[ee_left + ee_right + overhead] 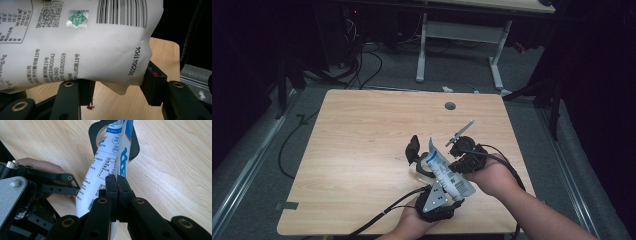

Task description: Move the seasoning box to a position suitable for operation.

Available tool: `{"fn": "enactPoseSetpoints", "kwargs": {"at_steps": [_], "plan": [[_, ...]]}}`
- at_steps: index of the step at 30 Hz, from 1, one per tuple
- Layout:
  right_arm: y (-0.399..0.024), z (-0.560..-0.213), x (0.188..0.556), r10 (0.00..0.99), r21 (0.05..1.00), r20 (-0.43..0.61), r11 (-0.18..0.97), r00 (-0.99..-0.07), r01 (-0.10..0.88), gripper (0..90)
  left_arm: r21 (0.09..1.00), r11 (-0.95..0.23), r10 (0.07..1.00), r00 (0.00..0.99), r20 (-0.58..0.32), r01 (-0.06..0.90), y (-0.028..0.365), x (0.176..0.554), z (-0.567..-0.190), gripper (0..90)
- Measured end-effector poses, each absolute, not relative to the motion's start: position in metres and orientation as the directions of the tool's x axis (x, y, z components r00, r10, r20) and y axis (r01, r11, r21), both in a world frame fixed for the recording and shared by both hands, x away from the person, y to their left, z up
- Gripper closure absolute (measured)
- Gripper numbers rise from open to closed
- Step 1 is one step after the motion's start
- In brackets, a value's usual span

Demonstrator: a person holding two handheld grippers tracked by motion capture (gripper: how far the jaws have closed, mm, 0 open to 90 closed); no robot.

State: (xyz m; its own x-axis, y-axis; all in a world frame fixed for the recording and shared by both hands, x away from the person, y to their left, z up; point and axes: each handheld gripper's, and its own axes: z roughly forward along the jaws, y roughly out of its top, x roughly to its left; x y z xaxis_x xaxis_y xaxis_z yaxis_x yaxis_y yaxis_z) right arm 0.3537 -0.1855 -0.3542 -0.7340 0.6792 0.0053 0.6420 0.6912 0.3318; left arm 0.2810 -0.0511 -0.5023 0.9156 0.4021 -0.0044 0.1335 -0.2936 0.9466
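A: The printed white pouch (447, 172) hangs above the wooden table (362, 150), around five o'clock. The left gripper (439, 197) clamps its lower body.

B: It looks light, soft and crinkly. The right gripper (460, 161), at three o'clock, has its jaws pressed together on the side seam, probably the firmest hold.

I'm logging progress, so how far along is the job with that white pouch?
Done: the pouch is off the table, lifted over a black ring. In hand: the right gripper is shut on its edge seam, and the left gripper brackets its lower body, fingers against the side. Left: whatever comes next; the pouch looks unopened, though its top isn't clearly visible.
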Motion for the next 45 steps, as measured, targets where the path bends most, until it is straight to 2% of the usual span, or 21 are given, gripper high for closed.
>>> {"fn": "enactPoseSetpoints", "kwargs": {"at_steps": [10, 45], "plan": [[-0.184, -0.352, 0.357, 0.675, 0.322, -0.006, 0.700, -0.738, 0.637, 90.0, 0.949, -0.290, 0.403, 0.915, 0.002, 0.126, -0.053, 0.281, -0.501, 48.9], [-0.183, -0.343, 0.361, 0.671, 0.328, -0.016, 0.704, -0.742, 0.630, 90.0, 0.955, -0.280, 0.411, 0.911, 0.029, 0.095, -0.052, 0.282, -0.493, 51.9]]}}
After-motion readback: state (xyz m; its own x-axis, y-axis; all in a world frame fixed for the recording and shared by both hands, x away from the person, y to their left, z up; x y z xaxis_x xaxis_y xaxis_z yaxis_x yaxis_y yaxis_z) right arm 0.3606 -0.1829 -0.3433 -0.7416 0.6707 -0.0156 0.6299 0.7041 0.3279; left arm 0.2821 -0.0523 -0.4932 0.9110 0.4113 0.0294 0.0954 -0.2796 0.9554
